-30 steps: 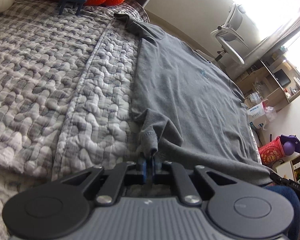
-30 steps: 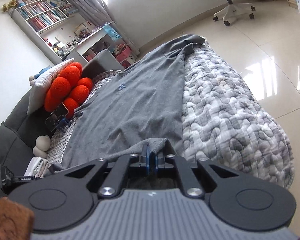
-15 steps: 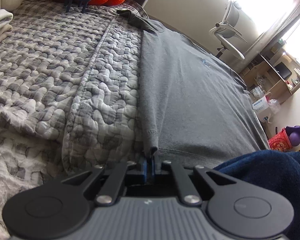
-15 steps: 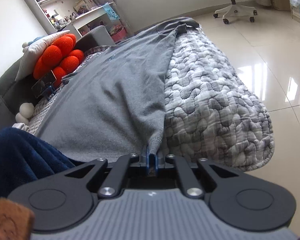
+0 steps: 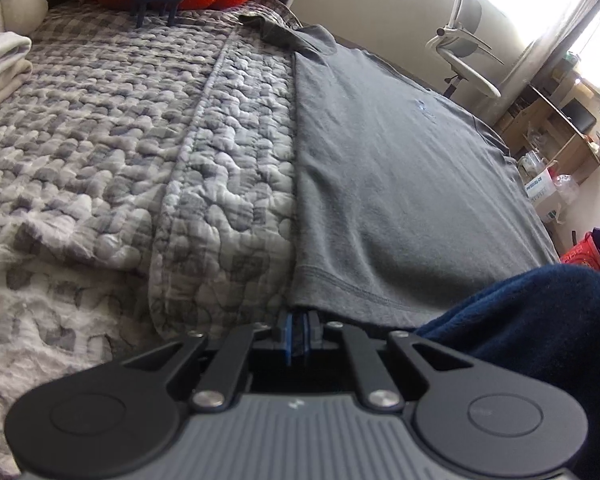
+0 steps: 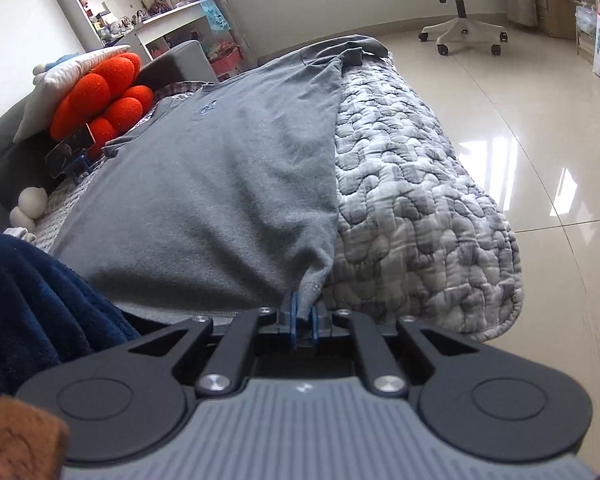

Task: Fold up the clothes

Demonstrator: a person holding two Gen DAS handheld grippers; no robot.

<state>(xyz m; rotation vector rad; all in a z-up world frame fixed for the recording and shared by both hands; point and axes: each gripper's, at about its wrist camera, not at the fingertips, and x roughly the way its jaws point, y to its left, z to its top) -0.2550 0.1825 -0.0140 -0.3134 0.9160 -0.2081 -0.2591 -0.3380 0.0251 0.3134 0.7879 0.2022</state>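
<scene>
A: How is the grey T-shirt (image 5: 400, 168) held?
B: Its hem corners are pinched in both closed grippers, left gripper (image 5: 298, 334) and right gripper (image 6: 302, 326).
A: Where is it laid?
B: Ahead of them, flat on the quilt (image 6: 412, 184).

Left gripper (image 5: 299, 334) sat low at 6 o'clock of its view, blue pads pressed together, pinching cloth at the hem; right gripper (image 6: 303, 326) likewise at 6 o'clock, pads clamped on a fabric corner; both pointed toward 12 o'clock; dark blue sleeve (image 6: 40, 304) showed at 8 o'clock.
</scene>
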